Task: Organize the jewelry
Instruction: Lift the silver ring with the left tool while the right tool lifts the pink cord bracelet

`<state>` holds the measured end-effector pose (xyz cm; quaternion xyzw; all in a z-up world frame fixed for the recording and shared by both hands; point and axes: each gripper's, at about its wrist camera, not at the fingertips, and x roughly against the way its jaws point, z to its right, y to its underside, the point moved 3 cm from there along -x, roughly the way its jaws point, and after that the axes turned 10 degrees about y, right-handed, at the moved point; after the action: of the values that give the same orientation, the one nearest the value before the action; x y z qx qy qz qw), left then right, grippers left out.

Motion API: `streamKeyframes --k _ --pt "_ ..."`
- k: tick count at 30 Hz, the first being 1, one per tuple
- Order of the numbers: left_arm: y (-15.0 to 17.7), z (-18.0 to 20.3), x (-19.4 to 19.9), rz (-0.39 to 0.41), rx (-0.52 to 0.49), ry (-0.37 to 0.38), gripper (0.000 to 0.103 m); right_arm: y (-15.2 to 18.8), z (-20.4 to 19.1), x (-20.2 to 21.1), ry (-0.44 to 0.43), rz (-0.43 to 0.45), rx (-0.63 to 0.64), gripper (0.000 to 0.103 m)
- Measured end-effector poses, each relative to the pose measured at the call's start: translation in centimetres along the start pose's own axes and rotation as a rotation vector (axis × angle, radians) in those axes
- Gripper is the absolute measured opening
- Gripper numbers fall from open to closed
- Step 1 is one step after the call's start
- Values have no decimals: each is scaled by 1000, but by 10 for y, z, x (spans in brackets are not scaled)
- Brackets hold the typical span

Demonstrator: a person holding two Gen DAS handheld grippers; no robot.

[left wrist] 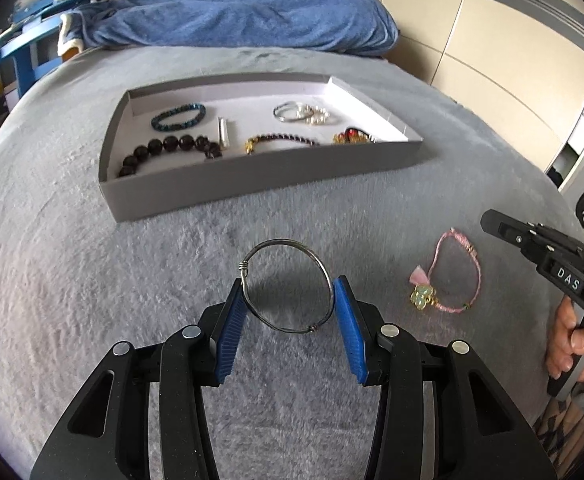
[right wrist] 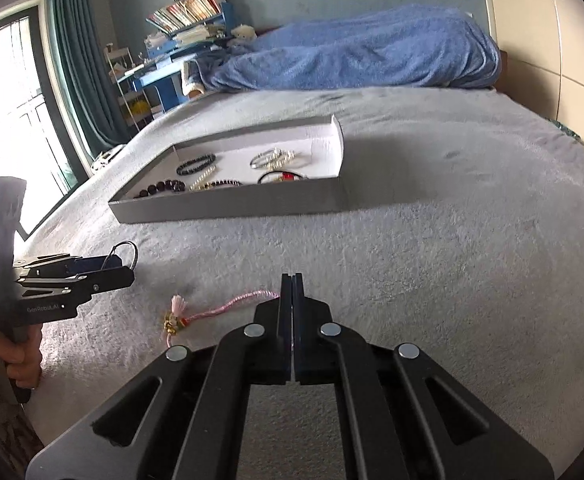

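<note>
A thin silver wire bangle (left wrist: 280, 242) is pinched across its width between the blue pads (left wrist: 230, 332) of my left gripper (left wrist: 290, 284), just above the grey bedspread; its loop sticks out of that gripper (right wrist: 128, 264) in the right wrist view. A pink cord bracelet (left wrist: 478, 276) with a tassel and gold charm lies flat to the right. My right gripper (right wrist: 293, 276) is shut with nothing seen between its fingers, its tip beside the pink bracelet's (right wrist: 232, 304) far end. Beyond stands the shallow grey tray (left wrist: 252, 176).
The tray (right wrist: 232, 204) holds a blue bead bracelet (left wrist: 178, 116), a dark bead bracelet (left wrist: 164, 150), silver bangles (left wrist: 292, 112) and other pieces. A blue blanket (left wrist: 244, 16) lies at the bed's head. Wardrobe doors (left wrist: 492, 60) stand right, a blue desk (right wrist: 172, 64) left.
</note>
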<state>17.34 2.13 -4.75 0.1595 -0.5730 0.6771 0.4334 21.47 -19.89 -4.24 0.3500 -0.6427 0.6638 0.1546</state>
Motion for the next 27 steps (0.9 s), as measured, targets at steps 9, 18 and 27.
streamKeyframes --k 9,18,27 --pt "4 0 -6 -36 -4 2 46 7 -6 -20 14 -88 31 28" --pt "3 3 -10 -48 -23 -30 50 13 -16 -28 -4 -125 74 6" --pt "5 9 -15 -70 -77 -73 57 11 -24 -18 -18 -77 115 6"
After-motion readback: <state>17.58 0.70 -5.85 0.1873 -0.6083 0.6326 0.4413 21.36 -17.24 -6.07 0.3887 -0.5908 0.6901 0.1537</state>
